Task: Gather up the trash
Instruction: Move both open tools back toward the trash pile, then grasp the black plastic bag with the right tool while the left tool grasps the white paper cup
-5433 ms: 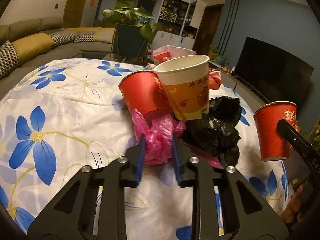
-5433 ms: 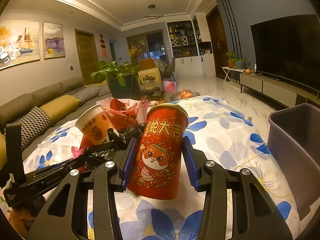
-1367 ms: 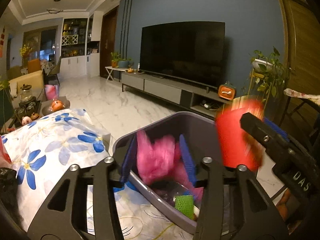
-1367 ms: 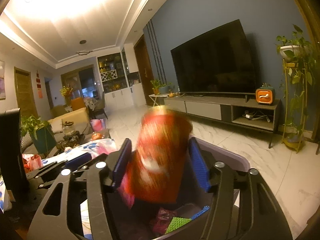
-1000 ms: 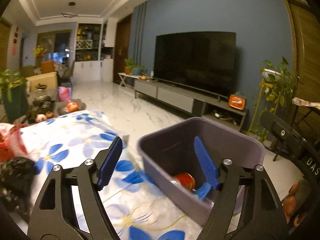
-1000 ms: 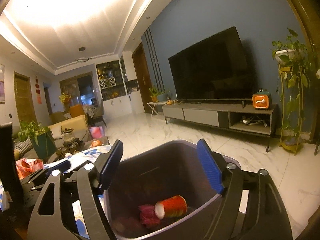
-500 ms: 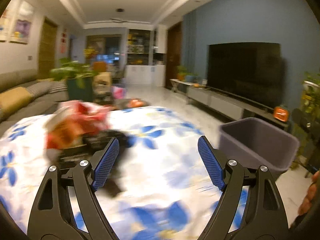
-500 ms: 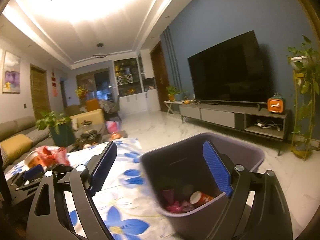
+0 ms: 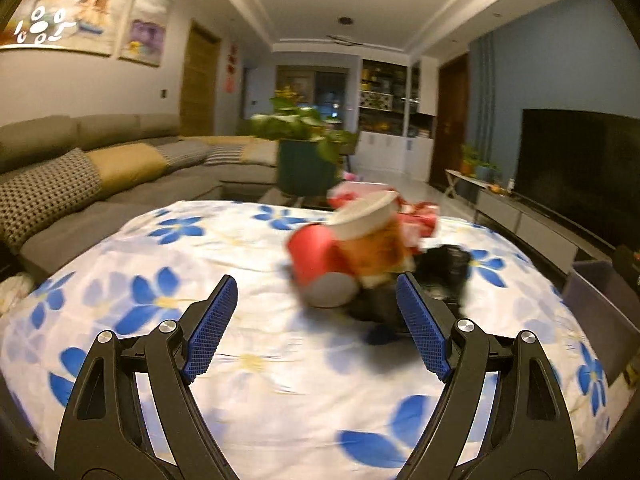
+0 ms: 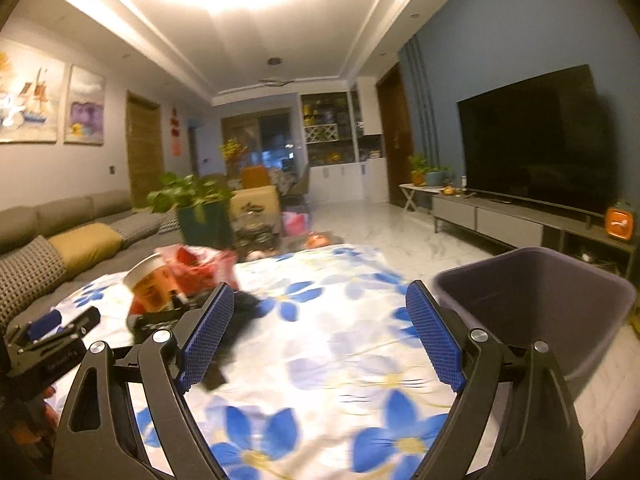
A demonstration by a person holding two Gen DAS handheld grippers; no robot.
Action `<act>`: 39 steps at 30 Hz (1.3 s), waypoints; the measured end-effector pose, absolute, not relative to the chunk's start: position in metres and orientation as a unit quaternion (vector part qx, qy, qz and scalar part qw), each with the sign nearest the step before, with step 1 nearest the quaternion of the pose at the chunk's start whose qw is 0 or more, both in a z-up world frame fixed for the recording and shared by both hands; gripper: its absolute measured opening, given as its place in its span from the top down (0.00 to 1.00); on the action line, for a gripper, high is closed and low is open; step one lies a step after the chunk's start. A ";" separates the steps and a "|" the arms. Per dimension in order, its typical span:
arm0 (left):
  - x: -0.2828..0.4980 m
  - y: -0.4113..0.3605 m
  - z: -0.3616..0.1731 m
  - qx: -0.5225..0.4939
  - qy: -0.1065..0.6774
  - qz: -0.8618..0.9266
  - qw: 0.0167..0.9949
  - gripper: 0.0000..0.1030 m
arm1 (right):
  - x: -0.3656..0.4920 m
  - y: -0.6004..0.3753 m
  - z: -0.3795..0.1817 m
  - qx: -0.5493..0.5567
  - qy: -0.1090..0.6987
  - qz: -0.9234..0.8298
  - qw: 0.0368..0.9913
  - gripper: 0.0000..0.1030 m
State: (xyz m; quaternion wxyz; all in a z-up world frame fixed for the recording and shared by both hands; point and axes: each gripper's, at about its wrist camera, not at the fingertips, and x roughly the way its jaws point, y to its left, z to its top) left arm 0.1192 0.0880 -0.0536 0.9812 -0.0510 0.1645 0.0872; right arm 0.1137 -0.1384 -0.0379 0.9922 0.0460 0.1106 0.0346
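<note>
Both grippers empty, heading for the trash pile

The left gripper [image 9: 316, 332] has its fingers spread wide with nothing between them; so does the right gripper [image 10: 320, 336]. The pile lies just beyond the left fingers' tips, toward the right one: one red cup [image 9: 316, 256] on its side, one white-rimmed cup [image 9: 372, 236], one black bag [image 9: 448, 268], one red bag [image 9: 420, 216], all blurred. Best to centre on a single cup before closing. One bin [image 10: 560, 300] stands beyond the right gripper's right finger, off the counter [image 9: 280, 380].

Two paper cups [image 9: 352, 244], one black bag [image 9: 444, 264], one bin [image 10: 536, 304].
</note>
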 end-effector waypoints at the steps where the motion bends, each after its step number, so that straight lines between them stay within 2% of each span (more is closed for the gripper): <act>1: 0.119 0.096 -0.053 -0.053 0.165 0.095 0.980 0.22 | 0.118 -0.131 -0.040 0.044 0.115 0.041 0.992 0.17; 18: 0.127 0.142 -0.048 -0.069 0.161 0.128 0.976 0.22 | 0.173 -0.056 -0.055 0.022 0.162 0.101 0.981 0.18; 21: 0.132 0.142 -0.045 -0.063 0.159 0.128 0.977 0.22 | 0.188 -0.041 -0.058 0.010 0.173 0.108 0.979 0.25; 28: 0.140 0.142 -0.041 -0.061 0.158 0.121 0.978 0.22 | 0.221 -0.027 -0.068 0.015 0.217 0.112 0.970 0.34; 29: 0.142 0.142 -0.041 -0.060 0.158 0.118 0.978 0.22 | 0.224 -0.027 -0.070 0.017 0.224 0.111 0.968 0.36; 32: 0.146 0.141 -0.040 -0.060 0.158 0.108 0.980 0.22 | 0.232 -0.029 -0.078 0.022 0.247 0.108 0.963 0.54; 34: 0.148 0.139 -0.040 -0.060 0.156 0.096 0.981 0.22 | 0.235 -0.031 -0.083 0.030 0.260 0.119 0.958 0.71; 37: 0.151 0.134 -0.038 -0.066 0.153 0.065 0.984 0.22 | 0.233 -0.036 -0.083 0.043 0.260 0.125 0.957 0.82; 39: 0.153 0.129 -0.036 -0.069 0.151 0.045 0.985 0.22 | 0.230 -0.040 -0.081 0.046 0.255 0.127 0.957 0.86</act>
